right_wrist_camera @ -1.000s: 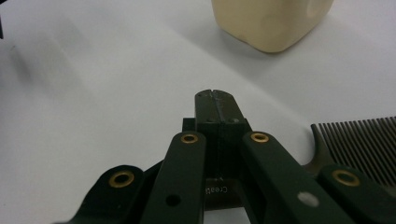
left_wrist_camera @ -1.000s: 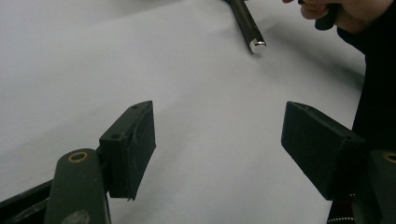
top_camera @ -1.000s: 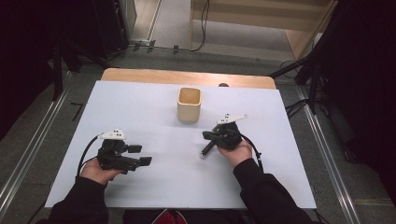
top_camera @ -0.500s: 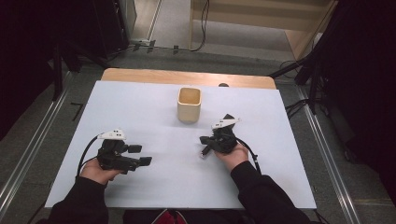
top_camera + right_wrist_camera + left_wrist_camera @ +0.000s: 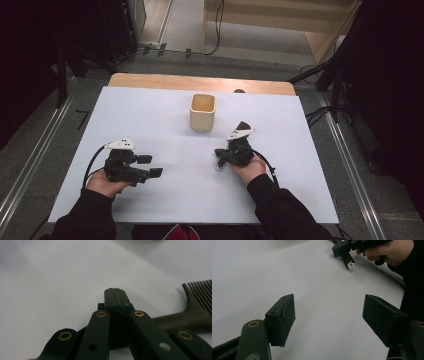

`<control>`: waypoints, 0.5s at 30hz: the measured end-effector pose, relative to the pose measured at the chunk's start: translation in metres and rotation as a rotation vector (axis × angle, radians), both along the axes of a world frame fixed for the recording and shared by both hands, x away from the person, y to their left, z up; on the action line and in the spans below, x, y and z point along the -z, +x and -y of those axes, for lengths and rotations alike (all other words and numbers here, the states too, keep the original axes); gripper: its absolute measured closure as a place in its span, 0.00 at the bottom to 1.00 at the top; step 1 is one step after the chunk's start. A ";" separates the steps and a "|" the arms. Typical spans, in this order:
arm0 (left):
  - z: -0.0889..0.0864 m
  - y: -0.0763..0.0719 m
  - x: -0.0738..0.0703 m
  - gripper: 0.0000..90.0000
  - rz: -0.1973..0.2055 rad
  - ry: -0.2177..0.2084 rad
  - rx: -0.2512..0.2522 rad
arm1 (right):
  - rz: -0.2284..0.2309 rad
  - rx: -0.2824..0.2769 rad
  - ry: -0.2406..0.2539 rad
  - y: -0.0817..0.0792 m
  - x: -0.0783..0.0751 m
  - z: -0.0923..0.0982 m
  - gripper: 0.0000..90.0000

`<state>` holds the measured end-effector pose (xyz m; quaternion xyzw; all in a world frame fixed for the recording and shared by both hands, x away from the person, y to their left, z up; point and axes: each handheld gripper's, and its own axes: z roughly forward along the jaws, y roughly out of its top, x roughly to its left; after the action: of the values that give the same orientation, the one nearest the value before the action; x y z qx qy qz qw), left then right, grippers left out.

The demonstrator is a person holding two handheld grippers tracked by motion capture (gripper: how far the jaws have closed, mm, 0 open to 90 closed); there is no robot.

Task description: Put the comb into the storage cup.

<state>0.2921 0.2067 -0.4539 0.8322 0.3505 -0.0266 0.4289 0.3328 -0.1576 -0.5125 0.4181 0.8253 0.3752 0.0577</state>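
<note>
High view, step: the right gripper sits at 4 o'clock from the cup, low over the white table. A short dark end with a shiny tip pokes out at its 7 o'clock. Judged as carrying a gripped item.
High view, left gripper: at 8 o'clock from the cup, jaws wide and empty.
Left gripper view: its own jaws stand far apart over bare table. At 1 o'clock the right gripper has the metal-tipped handle end angled down, close to the table.
Right gripper view: the jaws are pressed together on the comb. This view alone identifies it as a comb, its teeth at 3 o'clock.
Next move, judged: lift and tip the comb upright, then carry it toward 11 o'clock over the cup's mouth.
</note>
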 end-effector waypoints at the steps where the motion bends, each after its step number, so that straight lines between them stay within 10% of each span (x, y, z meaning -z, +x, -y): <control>1: 0.000 0.000 0.000 0.30 0.000 0.000 0.000 | 0.000 0.000 0.000 0.000 0.000 0.000 0.97; 15: 0.000 0.000 0.000 0.30 0.001 -0.001 0.000 | -0.003 0.017 -0.007 -0.003 0.002 0.007 0.97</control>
<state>0.2921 0.2069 -0.4537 0.8319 0.3505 -0.0264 0.4294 0.3302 -0.1644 -0.5140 0.4254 0.8232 0.3710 0.0610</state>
